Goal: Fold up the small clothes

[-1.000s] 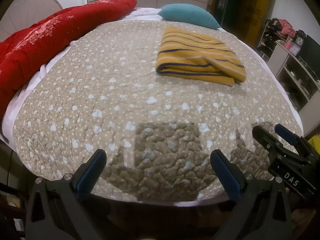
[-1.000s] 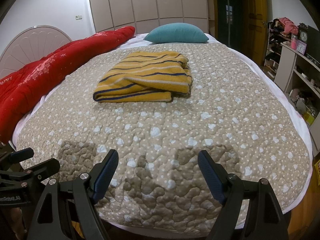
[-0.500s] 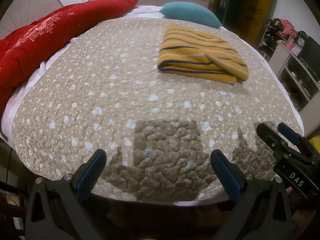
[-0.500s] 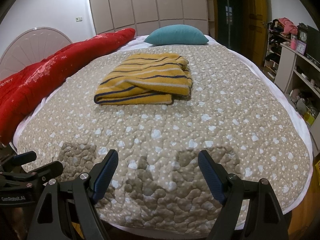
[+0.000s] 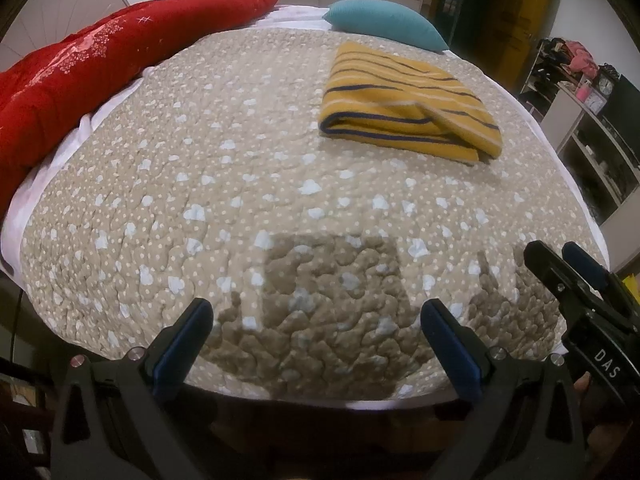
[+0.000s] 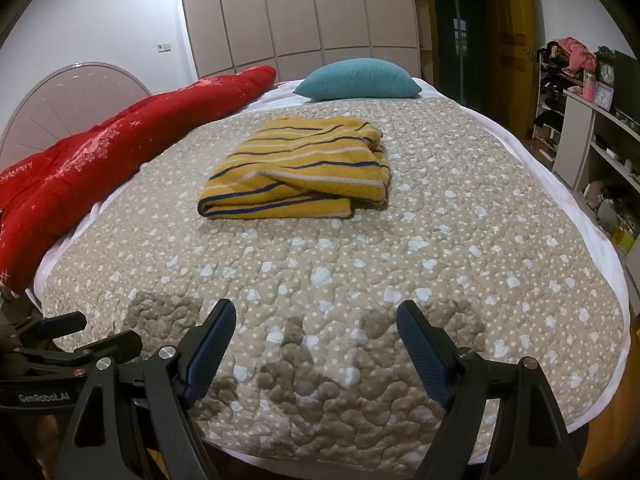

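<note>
While both tools hung over the near edge of the bed (image 6: 460, 208), neither gripped anything. Left tool (image 5: 316, 334) was spread wide, blue pads apart, only quilt showing between them. Right tool (image 6: 316, 344) was spread wide too, nothing between its pads. From the left wrist view the right tool (image 5: 576, 276) showed at the lower right, side-on, just beside the left one. From the right wrist view the left tool (image 6: 80, 332) showed at the lower left, fingers apart.

Sweater (image 6: 298, 168), yellow with dark and pale stripes, lay folded into a rough rectangle on the quilt, about mid-bed, well apart from both tools. Same sweater (image 5: 404, 104) sat right of centre in the left view. Top layer looked a bit bunched at the right side.

Teal pillow (image 6: 358, 79) lay at the far end of the bed, near the sweater but not touching. Red duvet (image 6: 120, 140) ran rolled along the left edge of the bed. Wardrobe (image 6: 296, 12) stood behind the bed. Shelves (image 6: 592, 128) with clutter stood at the right. Tool shadows fell on the near quilt.
</note>
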Motion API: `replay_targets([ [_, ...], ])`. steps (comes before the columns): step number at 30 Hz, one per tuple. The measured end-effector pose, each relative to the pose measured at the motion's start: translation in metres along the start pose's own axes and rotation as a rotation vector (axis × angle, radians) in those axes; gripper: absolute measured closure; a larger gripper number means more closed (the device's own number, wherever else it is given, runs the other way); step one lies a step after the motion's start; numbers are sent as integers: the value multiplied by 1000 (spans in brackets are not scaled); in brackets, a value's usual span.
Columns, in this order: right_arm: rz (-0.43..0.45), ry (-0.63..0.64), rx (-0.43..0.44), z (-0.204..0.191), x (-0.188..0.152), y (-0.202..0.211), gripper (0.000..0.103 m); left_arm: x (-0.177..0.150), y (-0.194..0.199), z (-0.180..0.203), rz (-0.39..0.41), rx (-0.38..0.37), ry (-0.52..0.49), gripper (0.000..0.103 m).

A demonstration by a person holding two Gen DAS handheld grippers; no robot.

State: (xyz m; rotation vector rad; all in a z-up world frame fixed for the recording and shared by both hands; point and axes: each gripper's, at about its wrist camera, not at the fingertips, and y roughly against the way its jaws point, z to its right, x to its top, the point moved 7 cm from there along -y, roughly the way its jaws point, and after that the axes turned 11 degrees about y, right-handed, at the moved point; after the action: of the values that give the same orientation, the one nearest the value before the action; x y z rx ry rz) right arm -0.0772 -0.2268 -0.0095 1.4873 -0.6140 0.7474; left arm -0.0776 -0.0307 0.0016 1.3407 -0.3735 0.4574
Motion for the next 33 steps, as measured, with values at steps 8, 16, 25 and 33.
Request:
replay_targets([
  [8, -2, -4, 3, 0, -2, -1, 16, -2, -2, -1, -9, -1, 2, 0],
  [16, 7, -4, 2, 1, -1, -4, 15, 4, -10, -4, -14, 6, -2, 0],
  [25, -11, 46, -16, -1, 16, -22, 15, 40, -22, -19, 41, 53, -4, 0],
  [33, -8, 27, -11, 11, 45, -40, 15, 82, -49, -8, 20, 52, -62, 0],
])
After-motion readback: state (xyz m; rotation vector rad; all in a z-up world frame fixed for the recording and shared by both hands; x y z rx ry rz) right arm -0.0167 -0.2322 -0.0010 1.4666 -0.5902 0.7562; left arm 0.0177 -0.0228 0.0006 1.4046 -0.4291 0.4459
